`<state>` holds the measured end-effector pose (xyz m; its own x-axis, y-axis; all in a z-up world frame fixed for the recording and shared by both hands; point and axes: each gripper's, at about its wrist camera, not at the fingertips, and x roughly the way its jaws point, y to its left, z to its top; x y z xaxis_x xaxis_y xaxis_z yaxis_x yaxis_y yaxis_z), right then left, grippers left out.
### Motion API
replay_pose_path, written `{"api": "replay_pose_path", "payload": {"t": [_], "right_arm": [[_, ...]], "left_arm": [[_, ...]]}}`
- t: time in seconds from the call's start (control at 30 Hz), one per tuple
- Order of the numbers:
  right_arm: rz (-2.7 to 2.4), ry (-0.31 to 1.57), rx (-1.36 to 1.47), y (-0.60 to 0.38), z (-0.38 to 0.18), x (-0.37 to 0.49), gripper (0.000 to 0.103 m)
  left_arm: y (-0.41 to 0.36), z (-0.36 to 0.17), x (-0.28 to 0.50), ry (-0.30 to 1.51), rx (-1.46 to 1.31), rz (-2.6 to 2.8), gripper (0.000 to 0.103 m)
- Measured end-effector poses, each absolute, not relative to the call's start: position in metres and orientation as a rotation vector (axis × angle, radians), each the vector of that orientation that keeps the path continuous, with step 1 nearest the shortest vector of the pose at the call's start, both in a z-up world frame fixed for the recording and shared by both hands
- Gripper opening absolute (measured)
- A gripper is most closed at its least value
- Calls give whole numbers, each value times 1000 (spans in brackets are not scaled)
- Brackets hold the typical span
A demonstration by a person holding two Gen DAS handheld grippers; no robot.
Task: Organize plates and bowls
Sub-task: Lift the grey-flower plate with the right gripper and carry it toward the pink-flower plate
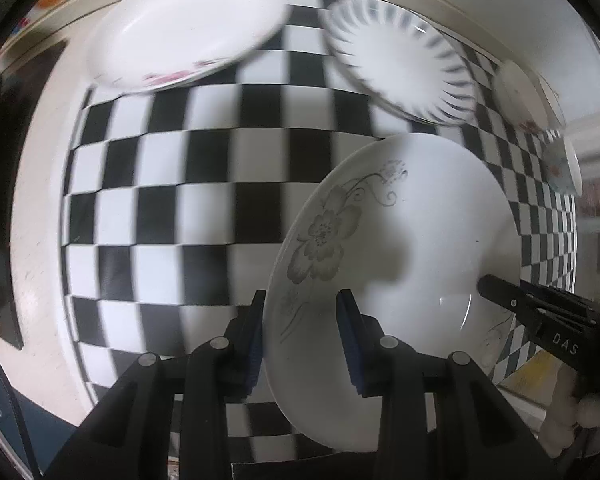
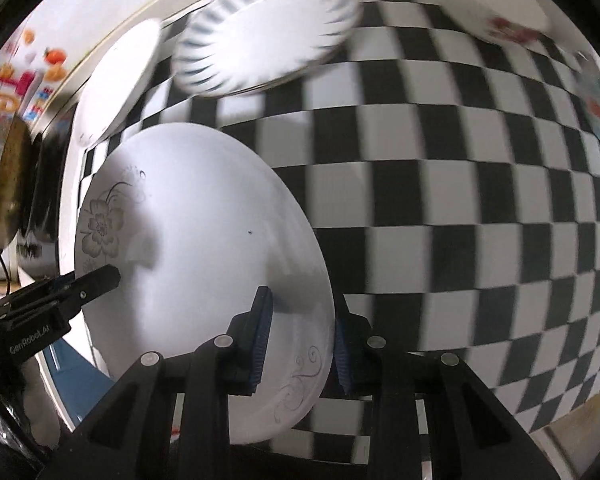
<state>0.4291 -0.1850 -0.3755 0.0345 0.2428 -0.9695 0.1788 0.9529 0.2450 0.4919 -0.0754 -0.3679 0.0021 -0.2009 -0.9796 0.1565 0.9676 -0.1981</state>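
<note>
A white plate with a grey flower print (image 1: pixel 404 248) is held above the checkered cloth between both grippers; it also shows in the right wrist view (image 2: pixel 204 240). My left gripper (image 1: pixel 302 340) is shut on its near-left rim. My right gripper (image 2: pixel 302 340) is shut on its opposite rim, and its finger shows in the left wrist view (image 1: pixel 540 312). My left gripper's finger shows in the right wrist view (image 2: pixel 72 292). A white plate with pink flowers (image 1: pixel 188 28) and a grey-striped plate (image 1: pixel 400 60) lie farther back on the cloth.
The black-and-white checkered cloth (image 1: pixel 188 208) covers the table. A small floral bowl (image 1: pixel 520 96) and a cup-like bowl (image 1: pixel 564 168) sit at the far right. In the right wrist view, the striped plate (image 2: pixel 268 28), a white plate (image 2: pixel 116 80) and red-patterned dishes (image 2: pixel 512 28) lie at the back.
</note>
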Motion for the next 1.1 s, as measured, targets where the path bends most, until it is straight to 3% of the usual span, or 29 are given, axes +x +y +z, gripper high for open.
{"api": "replay_pose_path", "payload": {"t": [0.33, 0.67, 1.1], "right_arm": [[-26, 1536, 396, -260, -375, 406, 31], [-13, 1561, 378, -271, -395, 423, 31], [21, 1552, 305, -228, -388, 429, 30]], "left_arm": [[-162, -394, 506, 1566, 30, -329, 31], [-166, -423, 499, 1606, 32, -295, 31], [-137, -419, 486, 1623, 16, -276, 31]]}}
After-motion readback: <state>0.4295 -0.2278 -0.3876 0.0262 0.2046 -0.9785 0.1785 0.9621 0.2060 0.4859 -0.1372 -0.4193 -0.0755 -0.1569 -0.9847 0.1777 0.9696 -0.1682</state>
